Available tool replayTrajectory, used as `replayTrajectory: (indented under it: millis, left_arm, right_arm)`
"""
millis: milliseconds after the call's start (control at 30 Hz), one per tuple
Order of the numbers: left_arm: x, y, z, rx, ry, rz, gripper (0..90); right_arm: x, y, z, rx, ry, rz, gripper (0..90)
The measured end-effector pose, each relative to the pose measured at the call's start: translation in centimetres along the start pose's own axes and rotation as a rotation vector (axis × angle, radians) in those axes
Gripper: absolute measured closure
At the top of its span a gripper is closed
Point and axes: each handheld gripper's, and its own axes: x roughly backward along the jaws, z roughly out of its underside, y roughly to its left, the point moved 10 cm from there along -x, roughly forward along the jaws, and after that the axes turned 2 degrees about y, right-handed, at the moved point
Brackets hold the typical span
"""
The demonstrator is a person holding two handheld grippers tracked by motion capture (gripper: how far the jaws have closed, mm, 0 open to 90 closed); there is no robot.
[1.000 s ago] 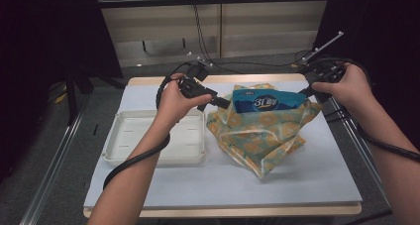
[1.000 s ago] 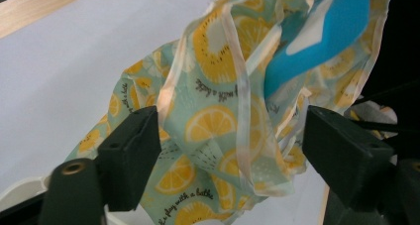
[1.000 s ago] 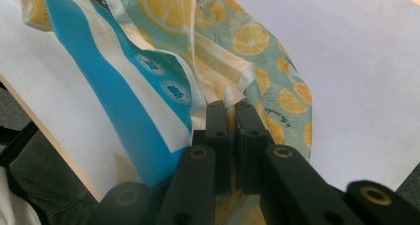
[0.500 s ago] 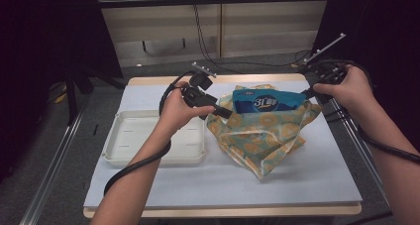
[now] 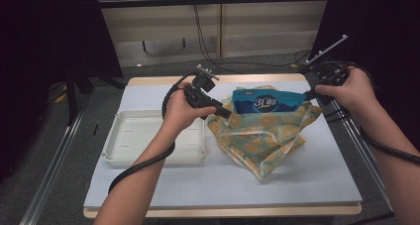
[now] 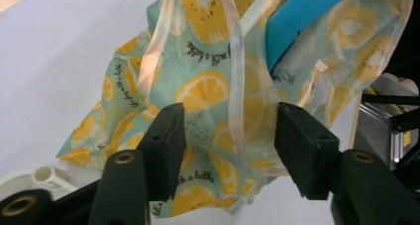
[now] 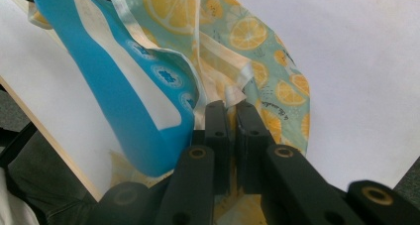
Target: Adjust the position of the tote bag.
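Left to right.

White tray sits on the table on the outer side of the left gripper, not involved.

Left gripper: jaws apart, and they have just been closing. A pale handle strap and a fold of the lemon-print bag hang between the jaws, but the pads don't press on cloth yet. Risk: the jaws close on a loose fold or one layer instead of the strap, so the bag mouth twists or slips free when pulled. The strap sits off-centre, nearer the right jaw, so it could slide out the side.

Blue pouch stands in the bag's open top, between the two grippers, leaning and mostly exposed. Risk: if either side drops or the two pull unevenly, the pouch tips out over the rim onto the table.

Right gripper: jaws together, clamped on the bag's edge right beside the pouch's bottom corner. Grip looks thin, just a hem at the tips. Risk: the hem creeps out under the pouch's weight. In the high view that hand holds near the table's far right edge, so a dropped pouch could go off the side.
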Motion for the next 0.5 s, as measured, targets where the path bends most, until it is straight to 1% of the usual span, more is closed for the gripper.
replayTrajectory:
  millis: [33,67,100,167,200,233,267,300,333,400,433,500]
  left_arm:
    - [0.04,0.04,-0.09,0.003,-0.005,-0.002,47.0]
    - [0.02,0.01,-0.17,0.003,-0.014,0.005,50.0]
    - [0.13,0.12,-0.09,-0.005,-0.001,-0.008,54.1]
    - [-0.05,-0.01,-0.23,0.007,-0.015,0.005,57.0]
    - [-0.01,0.03,-0.17,-0.005,-0.006,0.004,60.1]
    - [0.07,0.11,-0.14,-0.011,0.003,-0.011,62.8]
    - [0.0,0.0,-0.25,-0.009,-0.009,-0.005,65.5]
    - [0.08,0.03,-0.19,-0.011,0.002,-0.012,69.0]
    - [0.04,-0.03,-0.27,-0.007,-0.01,-0.002,71.8]
    - [0.06,0.01,-0.23,-0.008,-0.007,0.001,77.7]
    - [0.06,0.01,-0.26,0.001,-0.013,0.002,80.3]
    - [0.2,0.05,-0.28,-0.006,-0.012,0.006,86.8]
  right_arm:
    - [0.0,-0.03,0.07,0.002,0.001,-0.001,86.0]
    - [-0.01,-0.1,0.1,0.005,-0.002,0.003,85.9]
    - [0.04,-0.11,0.19,0.004,0.001,0.003,85.9]
    - [0.13,-0.09,0.29,0.004,0.002,0.002,85.9]
    - [0.1,-0.06,0.27,0.006,-0.003,0.002,85.8]
    - [0.07,-0.09,0.31,0.008,-0.004,0.003,85.5]
    - [0.06,-0.15,0.41,0.005,0.0,0.008,85.2]
    - [0.0,-0.07,0.44,0.003,-0.002,0.0,85.2]
    - [-0.03,-0.07,0.51,0.0,0.001,-0.004,85.1]
    - [-0.15,-0.19,0.62,0.0,0.002,-0.002,85.7]
    - [-0.2,-0.18,0.64,-0.004,0.0,-0.006,85.7]
    - [-0.24,-0.25,0.68,-0.002,-0.001,-0.004,85.9]
